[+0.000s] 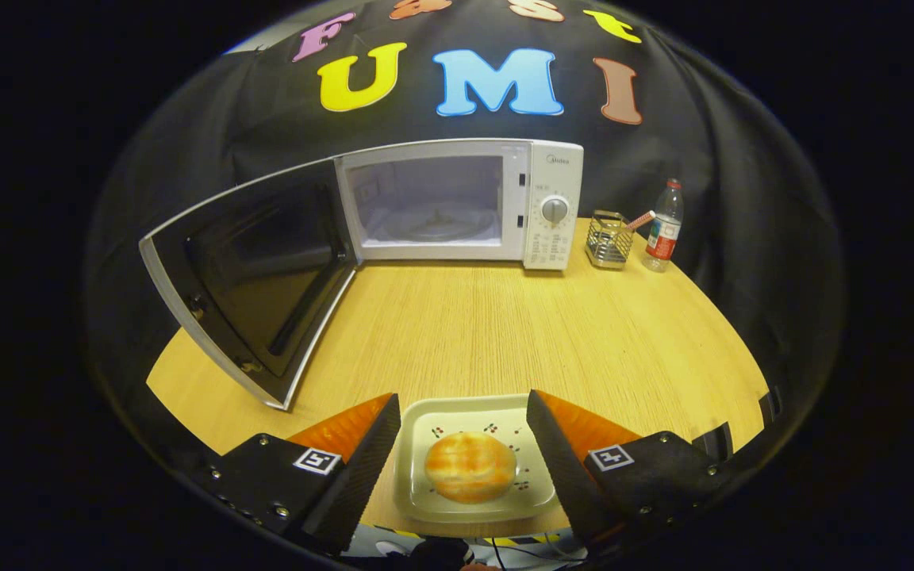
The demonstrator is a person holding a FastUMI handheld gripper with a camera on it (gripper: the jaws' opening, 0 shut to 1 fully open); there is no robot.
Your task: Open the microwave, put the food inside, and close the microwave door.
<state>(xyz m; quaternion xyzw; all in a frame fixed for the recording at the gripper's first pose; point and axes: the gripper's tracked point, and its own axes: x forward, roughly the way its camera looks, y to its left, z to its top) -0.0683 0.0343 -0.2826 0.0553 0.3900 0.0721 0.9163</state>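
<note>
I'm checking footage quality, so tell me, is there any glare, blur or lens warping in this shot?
Gripper view: strong fisheye warping, so the table edge bows and the open microwave door looks stretched; focus is sharp on the bun and plate between the open gripper fingers; the dark door glass shows faint reflections; the lit cavity looks slightly washed out; soft shadows only.

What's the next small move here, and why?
Probably close the gripper on the plate. The microwave door already stands wide open with its cavity bare, and the plate carrying the bun sits between the open fingers, whether touching them is unclear. Gripping the plate's edges is what seems left before carrying it across the table.
</note>
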